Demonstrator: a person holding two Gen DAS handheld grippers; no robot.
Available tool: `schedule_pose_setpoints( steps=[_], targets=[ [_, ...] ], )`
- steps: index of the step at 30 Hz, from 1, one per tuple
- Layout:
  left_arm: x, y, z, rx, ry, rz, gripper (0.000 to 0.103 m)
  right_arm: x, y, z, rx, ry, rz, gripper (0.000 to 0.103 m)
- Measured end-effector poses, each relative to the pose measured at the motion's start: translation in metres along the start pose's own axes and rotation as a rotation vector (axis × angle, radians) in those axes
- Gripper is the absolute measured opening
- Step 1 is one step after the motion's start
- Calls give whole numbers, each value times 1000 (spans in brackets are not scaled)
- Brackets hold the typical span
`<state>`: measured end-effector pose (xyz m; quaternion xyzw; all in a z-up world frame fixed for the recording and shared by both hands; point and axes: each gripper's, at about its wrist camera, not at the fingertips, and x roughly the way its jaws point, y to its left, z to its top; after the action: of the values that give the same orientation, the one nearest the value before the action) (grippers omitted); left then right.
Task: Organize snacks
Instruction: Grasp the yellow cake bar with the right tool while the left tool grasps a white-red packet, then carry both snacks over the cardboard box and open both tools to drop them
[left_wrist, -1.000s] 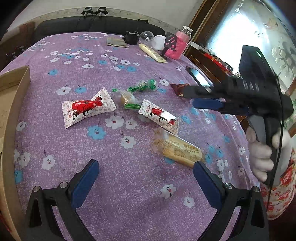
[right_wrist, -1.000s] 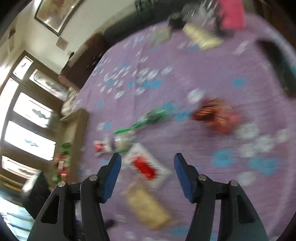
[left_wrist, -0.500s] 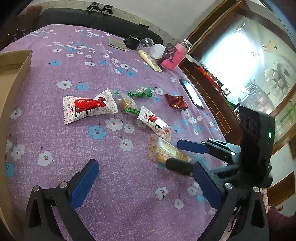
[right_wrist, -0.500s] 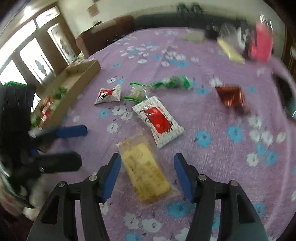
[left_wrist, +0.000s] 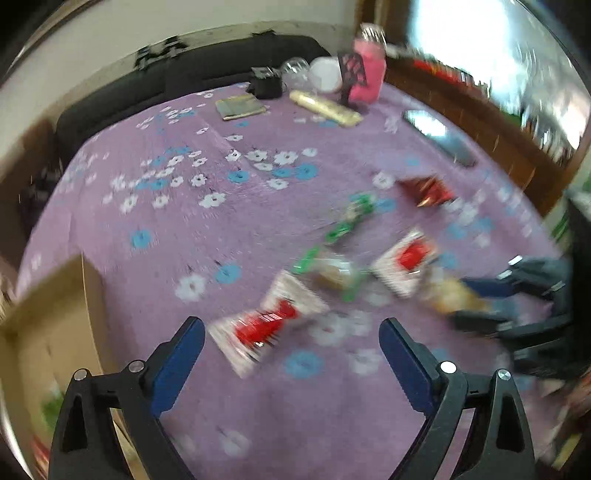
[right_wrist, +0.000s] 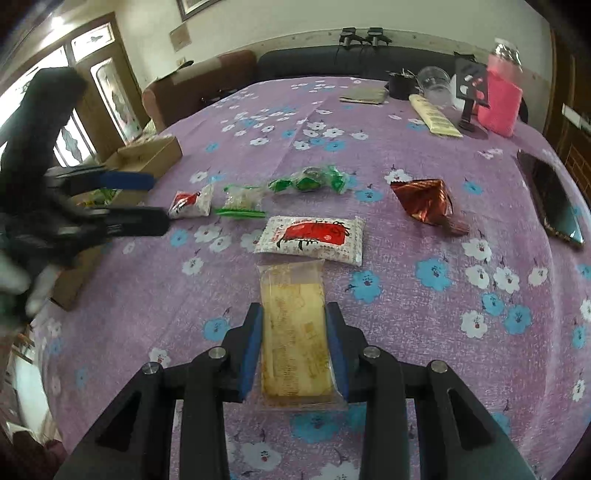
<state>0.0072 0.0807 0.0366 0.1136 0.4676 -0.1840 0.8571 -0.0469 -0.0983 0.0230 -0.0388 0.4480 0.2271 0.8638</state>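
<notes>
The right gripper (right_wrist: 293, 343), its jaws just closed, is seen clamped on the yellow snack packet (right_wrist: 293, 332) lying on the purple floral tablecloth (right_wrist: 406, 314). The left gripper (left_wrist: 291, 354) is held wide apart above a red-and-white snack packet (left_wrist: 266, 325), beside the cardboard box (left_wrist: 48, 332).

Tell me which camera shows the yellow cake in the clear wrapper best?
The right wrist view: the yellow cake in the clear wrapper lies sharp and close, with the right gripper shut on its sides. The left wrist view shows it only as a small blur far right.

On the table (right_wrist: 480, 350), the wafer pack (right_wrist: 293, 332) lies just before the sachet (right_wrist: 310, 240), foil pouch (right_wrist: 424, 201) right.
</notes>
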Motion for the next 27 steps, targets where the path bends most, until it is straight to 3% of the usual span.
schedule_pose_setpoints(
  steps=[3, 4, 5, 8, 13, 17, 19, 21, 22, 27],
  targets=[
    [16, -1, 2, 73, 25, 27, 96, 1, 1, 0, 1, -4, -1, 33],
    [21, -4, 1, 93, 37, 19, 88, 0, 0, 0, 4, -5, 2, 33],
    [25, -6, -1, 100, 63, -5, 70, 0, 0, 0, 8, -5, 6, 33],
    [23, -12, -5, 79, 86, -87, 43, 0, -2, 0, 21, -5, 16, 33],
    [15, -23, -10, 66, 59, -81, 43, 1, -1, 0, 12, -7, 6, 33],
    [25, -29, -5, 17, 26, -35, 55, 1, 3, -1, -8, -10, -16, 33],
    [26, -35, -4, -1, 4, -17, 55, 1, 5, -1, -15, -11, -27, 33],
    [23, -37, -6, -31, -2, -37, 39, 0, 6, -2, -13, -6, -31, 32],
    [20, -37, -8, -50, -3, -70, 25, -1, 6, -2, -6, -2, -27, 32],
    [-6, -29, -26, -105, -44, -136, 25, -11, 11, -6, 27, -4, 2, 32]
  ],
)
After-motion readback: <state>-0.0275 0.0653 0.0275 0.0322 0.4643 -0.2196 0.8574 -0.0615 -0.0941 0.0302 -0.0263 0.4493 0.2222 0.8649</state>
